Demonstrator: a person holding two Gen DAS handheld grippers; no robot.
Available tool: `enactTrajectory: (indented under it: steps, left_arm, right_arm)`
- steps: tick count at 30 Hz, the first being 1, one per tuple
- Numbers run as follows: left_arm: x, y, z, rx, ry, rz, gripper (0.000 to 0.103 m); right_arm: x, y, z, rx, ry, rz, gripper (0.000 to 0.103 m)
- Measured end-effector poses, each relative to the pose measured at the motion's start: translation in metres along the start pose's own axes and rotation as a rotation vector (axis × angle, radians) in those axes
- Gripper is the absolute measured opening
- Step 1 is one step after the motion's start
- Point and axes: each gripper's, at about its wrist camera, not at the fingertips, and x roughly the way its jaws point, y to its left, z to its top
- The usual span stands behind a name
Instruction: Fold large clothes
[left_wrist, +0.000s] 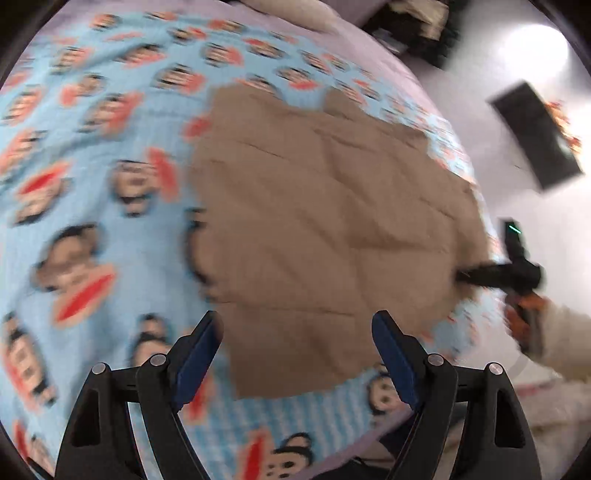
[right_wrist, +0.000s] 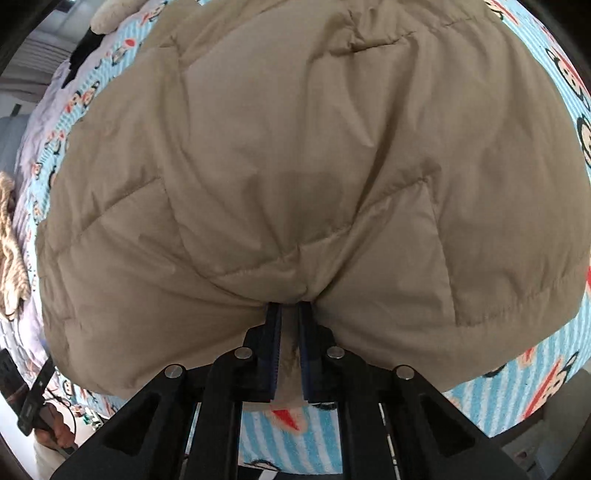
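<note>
A tan quilted puffer jacket (left_wrist: 325, 221) lies spread on a bed with a light blue cartoon-monkey blanket (left_wrist: 92, 221). My left gripper (left_wrist: 295, 332) is open and empty, hovering above the jacket's near edge. My right gripper (right_wrist: 290, 310) is shut on the jacket's hem (right_wrist: 291, 288), the fabric bunched between its fingers; the jacket (right_wrist: 295, 147) fills that view. The right gripper also shows in the left wrist view (left_wrist: 460, 275), pinching the jacket's right edge.
The bed's edge runs along the right in the left wrist view, with pale floor (left_wrist: 480, 92) and a dark flat object (left_wrist: 535, 136) beyond. A plush toy (right_wrist: 110, 14) and a knitted item (right_wrist: 11, 243) lie at the bed's edges.
</note>
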Motion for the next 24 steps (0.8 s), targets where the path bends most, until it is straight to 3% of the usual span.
enactTrajectory:
  steps: [2,3,4,5,6,7,13,16,18,21,24]
  left_arm:
    - [0.011,-0.003,0.0,0.044,0.079,-0.086,0.083]
    - [0.017,-0.006,-0.002,0.075,0.13,-0.104,0.074]
    - [0.02,-0.007,-0.004,0.1,0.159,-0.095,0.051]
    - [0.024,-0.006,-0.007,0.134,0.198,-0.063,0.04]
    - [0.028,0.001,-0.01,0.151,0.237,-0.016,0.021]
    - [0.029,0.007,-0.011,0.141,0.251,-0.012,0.014]
    - [0.029,0.048,-0.022,0.044,0.25,0.122,0.012]
    - [0.002,0.056,-0.024,0.0,0.181,0.244,0.012]
    - [-0.028,0.057,-0.018,-0.057,0.099,0.228,0.012]
    - [-0.059,0.04,0.0,-0.071,-0.031,0.18,0.012]
    - [-0.051,0.014,0.029,-0.019,-0.086,0.13,0.012]
  right_arm:
    - [0.002,0.008,0.005,-0.009,0.006,-0.029,0.008]
    - [0.004,0.012,0.007,-0.009,0.009,-0.043,0.008]
    - [0.006,0.019,0.01,-0.007,0.011,-0.054,0.008]
    - [0.007,0.021,0.012,-0.005,0.014,-0.066,0.008]
    - [0.009,0.028,0.016,-0.003,0.016,-0.077,0.008]
    - [0.009,0.028,0.016,-0.003,0.019,-0.085,0.008]
    - [0.017,0.052,0.028,-0.002,0.017,-0.122,0.008]
    - [0.011,0.063,0.023,-0.005,0.022,-0.148,0.008]
    - [-0.007,0.067,0.006,-0.021,0.01,-0.169,0.011]
    - [-0.034,0.092,0.001,-0.072,-0.084,-0.12,0.011]
    - [-0.05,0.129,0.0,-0.152,-0.172,-0.078,0.012]
